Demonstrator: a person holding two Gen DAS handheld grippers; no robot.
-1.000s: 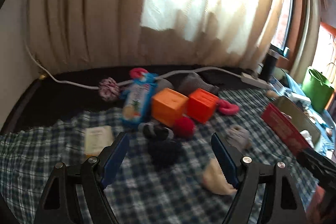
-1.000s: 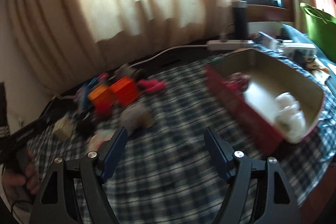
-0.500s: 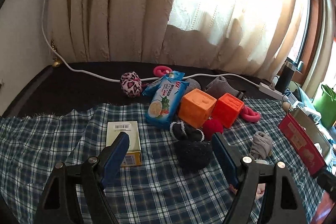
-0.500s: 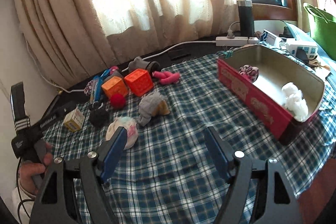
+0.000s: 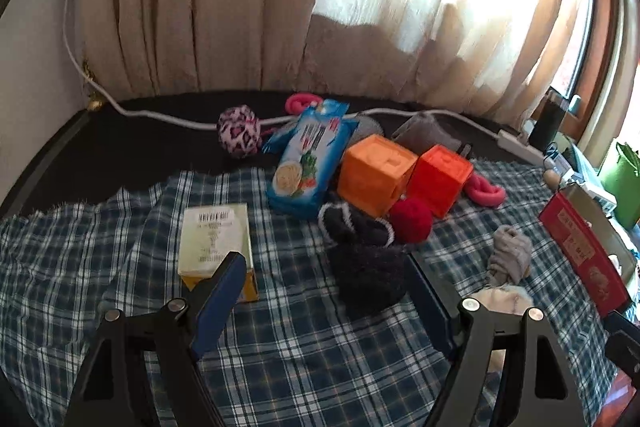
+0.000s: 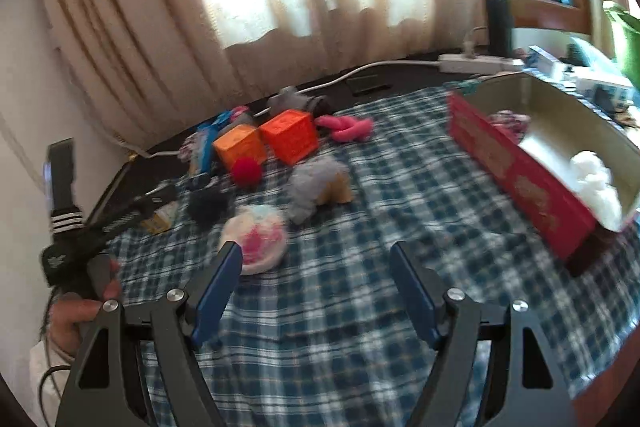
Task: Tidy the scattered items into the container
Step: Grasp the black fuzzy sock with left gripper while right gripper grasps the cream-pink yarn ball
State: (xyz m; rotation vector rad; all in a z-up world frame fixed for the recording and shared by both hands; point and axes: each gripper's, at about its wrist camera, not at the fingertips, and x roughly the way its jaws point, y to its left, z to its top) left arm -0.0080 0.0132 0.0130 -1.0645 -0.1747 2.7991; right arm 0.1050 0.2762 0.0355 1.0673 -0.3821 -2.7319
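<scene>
In the left wrist view my left gripper [image 5: 324, 303] is open low over the plaid cloth. A dark fuzzy sock bundle [image 5: 366, 271] lies just ahead between its fingers, nearer the right one, and a pale yellow carton [image 5: 214, 247] sits by the left finger. My right gripper [image 6: 316, 291] is open and empty above the cloth, with a white-and-pink bundle [image 6: 256, 237] just beyond its left finger. The red box container [image 6: 520, 167] stands at the right and holds a white fluffy item [image 6: 594, 183] and a pink patterned ball [image 6: 510, 121].
Two orange cubes [image 5: 376, 173], a red ball [image 5: 412, 219], a blue snack packet [image 5: 308, 159], a pink spotted ball [image 5: 238, 137], a grey sock [image 5: 510, 255] and a pink ring [image 5: 484, 191] crowd the far cloth. A white cable and power strip [image 6: 476, 61] run along the curtain. A hand [image 6: 76, 311] is at left.
The left gripper has sunk toward the dark bundle and the carton. The right wrist view has swung left, so the container sits further right and the white-and-pink bundle nearer its left finger.
</scene>
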